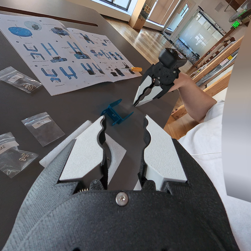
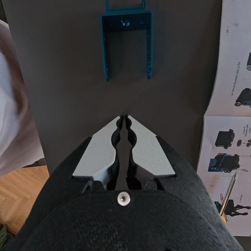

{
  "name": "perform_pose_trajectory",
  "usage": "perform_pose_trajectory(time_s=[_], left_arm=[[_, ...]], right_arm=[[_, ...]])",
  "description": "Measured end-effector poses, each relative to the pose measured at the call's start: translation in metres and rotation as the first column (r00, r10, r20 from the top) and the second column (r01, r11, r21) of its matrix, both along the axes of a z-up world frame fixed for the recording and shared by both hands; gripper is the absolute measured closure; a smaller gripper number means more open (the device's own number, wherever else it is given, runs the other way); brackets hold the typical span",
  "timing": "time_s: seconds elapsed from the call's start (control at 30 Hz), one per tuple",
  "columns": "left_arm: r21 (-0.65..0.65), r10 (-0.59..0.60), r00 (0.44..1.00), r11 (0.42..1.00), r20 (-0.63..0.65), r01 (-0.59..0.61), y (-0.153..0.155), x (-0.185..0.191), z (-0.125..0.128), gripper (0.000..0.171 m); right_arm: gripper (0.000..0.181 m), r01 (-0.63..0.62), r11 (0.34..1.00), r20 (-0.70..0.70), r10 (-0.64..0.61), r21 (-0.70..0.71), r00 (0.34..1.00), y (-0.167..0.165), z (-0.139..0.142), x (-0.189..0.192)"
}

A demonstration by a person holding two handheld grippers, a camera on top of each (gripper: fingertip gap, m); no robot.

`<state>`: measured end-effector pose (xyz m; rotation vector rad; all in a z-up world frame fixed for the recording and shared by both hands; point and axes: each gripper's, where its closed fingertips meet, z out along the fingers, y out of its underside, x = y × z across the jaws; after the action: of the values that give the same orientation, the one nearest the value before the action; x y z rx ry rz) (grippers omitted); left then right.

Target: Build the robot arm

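A blue metal U-bracket assembly lies on the dark table. My left gripper is open and empty, hovering just short of the bracket, above a white foam piece that carries a tiny screw. My right gripper points down with its tips at the table, right of the bracket. In the right wrist view the gripper is shut, with a tiny metal screw pinched at the tips, and the bracket lies ahead, its open end towards me.
An open instruction booklet lies at the back; it also shows in the right wrist view. A yellow-handled screwdriver rests on it. Small zip bags with hardware lie at left. The table edge is close on the right. My right fingertips sit around 25 centimetres from my left ones.
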<state>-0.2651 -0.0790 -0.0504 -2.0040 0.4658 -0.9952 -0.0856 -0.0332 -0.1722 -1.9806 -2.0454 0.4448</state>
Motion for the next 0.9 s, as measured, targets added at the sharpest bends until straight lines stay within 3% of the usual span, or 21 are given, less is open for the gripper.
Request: perform_pose_trajectory(time_s=[0.17,0.33,0.57,0.67,0.9], left_arm=[[-0.017,-0.032,0.999,0.999,0.044,0.033,-0.001,0.005,-0.002,0.119],[-0.065,-0.098,0.987,0.992,0.127,0.107,-0.001,0.027,-0.01,0.122],[-0.189,-0.188,0.941,0.951,0.282,0.246,0.007,0.081,-0.029,0.141],[-0.185,-0.189,0.918,0.946,0.349,0.265,0.014,0.091,-0.023,0.148],[-0.171,-0.192,0.907,0.947,0.376,0.271,0.018,0.101,-0.017,0.153]], right_arm=[[0.179,-0.017,0.997,-0.044,0.021,0.072,0.999,0.001,0.003,-0.003],[0.179,-0.002,0.988,-0.217,0.036,0.154,0.976,0.0,0.028,-0.019],[0.179,0.02,0.954,-0.518,0.145,0.299,0.843,-0.015,0.081,-0.063],[0.179,0.011,0.943,-0.552,0.184,0.332,0.813,-0.021,0.089,-0.074],[0.179,-0.005,0.923,-0.553,0.235,0.386,0.8,-0.028,0.1,-0.083]])
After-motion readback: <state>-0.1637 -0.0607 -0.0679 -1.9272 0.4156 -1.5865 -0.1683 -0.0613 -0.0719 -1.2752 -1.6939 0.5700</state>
